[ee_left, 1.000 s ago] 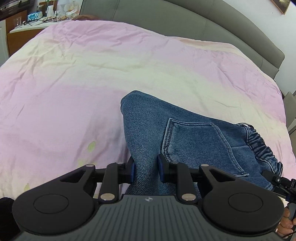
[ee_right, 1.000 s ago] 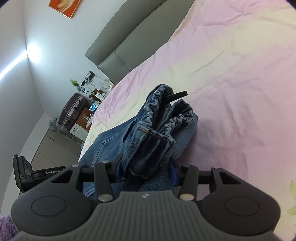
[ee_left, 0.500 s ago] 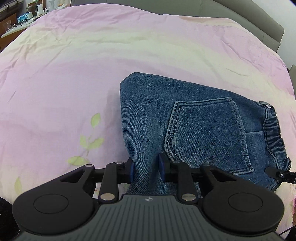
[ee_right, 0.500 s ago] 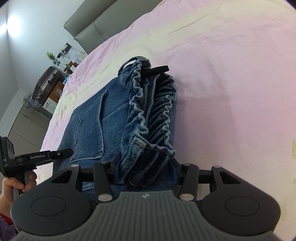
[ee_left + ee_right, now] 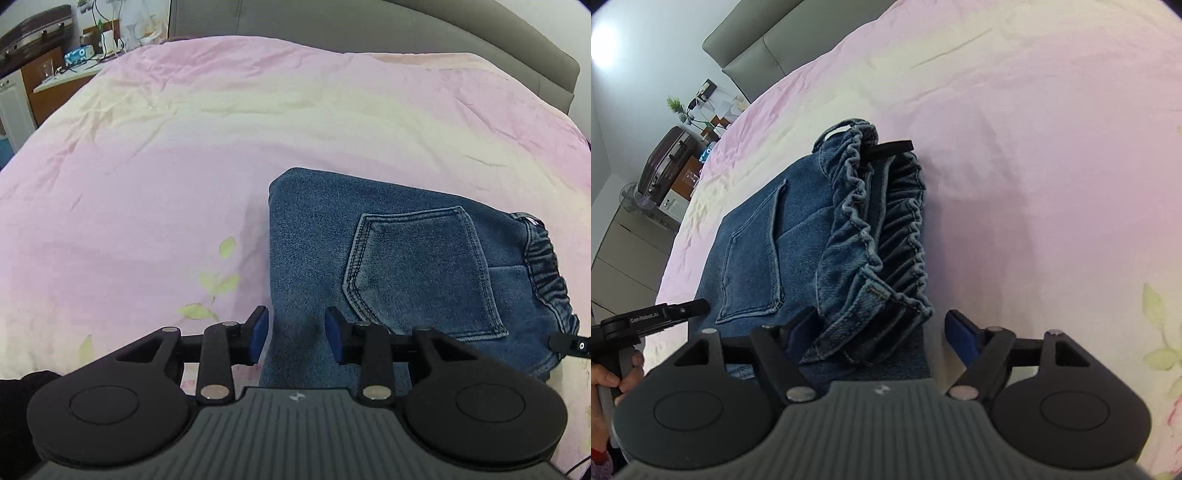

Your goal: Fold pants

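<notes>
On the bed's pink sheet [image 5: 155, 177], seen from the left wrist, the pants [image 5: 388, 266] lie folded into a compact blue denim block, back pocket [image 5: 417, 273] facing up and the elastic waistband [image 5: 546, 273] at the right edge. The left claw [image 5: 295, 330] stands spread, its blue pads either side of the fabric's near edge with gaps showing, nothing pinched. A grey headboard [image 5: 406, 29] runs behind.

From the right wrist, the pants [image 5: 775, 236] rest on the sheet [image 5: 1052, 147] with the gathered waistband [image 5: 882, 229] nearest the camera. The right claw [image 5: 879, 336] is released, its right pad well clear of the denim. The left claw's tip [image 5: 683, 308] shows beside the pants' left edge.
</notes>
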`<state>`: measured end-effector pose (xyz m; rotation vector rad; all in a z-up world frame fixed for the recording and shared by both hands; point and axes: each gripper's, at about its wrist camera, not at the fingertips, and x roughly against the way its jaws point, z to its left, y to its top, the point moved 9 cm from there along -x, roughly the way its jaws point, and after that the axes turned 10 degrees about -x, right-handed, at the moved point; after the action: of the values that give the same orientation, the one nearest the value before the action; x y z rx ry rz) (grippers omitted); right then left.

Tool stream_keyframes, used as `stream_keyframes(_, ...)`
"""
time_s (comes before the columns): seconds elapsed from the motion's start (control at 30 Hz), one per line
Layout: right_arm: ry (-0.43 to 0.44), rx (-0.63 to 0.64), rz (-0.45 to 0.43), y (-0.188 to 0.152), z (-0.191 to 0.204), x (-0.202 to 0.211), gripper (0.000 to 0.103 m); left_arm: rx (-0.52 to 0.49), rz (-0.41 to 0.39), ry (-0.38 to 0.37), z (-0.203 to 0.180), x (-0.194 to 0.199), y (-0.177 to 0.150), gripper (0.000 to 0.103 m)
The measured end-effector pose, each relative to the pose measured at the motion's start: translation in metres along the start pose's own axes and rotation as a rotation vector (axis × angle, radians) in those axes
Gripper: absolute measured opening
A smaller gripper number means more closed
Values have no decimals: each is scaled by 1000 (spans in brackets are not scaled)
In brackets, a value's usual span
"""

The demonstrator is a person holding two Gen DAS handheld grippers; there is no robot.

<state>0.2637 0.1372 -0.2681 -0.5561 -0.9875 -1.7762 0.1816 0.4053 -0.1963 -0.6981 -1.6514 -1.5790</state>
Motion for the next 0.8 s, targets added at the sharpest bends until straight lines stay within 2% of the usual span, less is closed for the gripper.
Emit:
stream_keyframes(0.1,-23,99,-66,5,8,22,74,-63,9,1,-5,19,-11,41)
stream_keyframes(0.2,-47,258,-144,10,26,43,72,-164,53,25,-14,27,-28,41)
stream_keyframes(0.27,-52,357,-182,12,41,51,60,-221,82,38,-20,26,-40,41)
stream_keyframes(0.3,-60,405,-193,13,48,52,50,-241,98,45,-21,23,-46,41)
stream_keyframes(0.33,-65,441,-194,12,54,50,42,-250,101,50,-21,21,-51,41)
stream_keyframes(0.43,-72,483,-150,6,60,33,25,-223,112,38,-17,13,-57,37)
stream_keyframes(0.67,-171,497,-81,-6,39,-5,21,-216,175,0,-13,-10,-71,36)
stream_keyframes(0.7,-178,499,-73,-7,36,-9,21,-202,182,-8,-11,-13,-72,36)
stream_keyframes(0.73,-184,495,-64,-8,35,-15,21,-185,177,-54,-14,-16,-73,36)
stream_keyframes(0.8,-183,473,-51,-6,31,-21,21,-186,182,-48,-14,-19,-73,36)
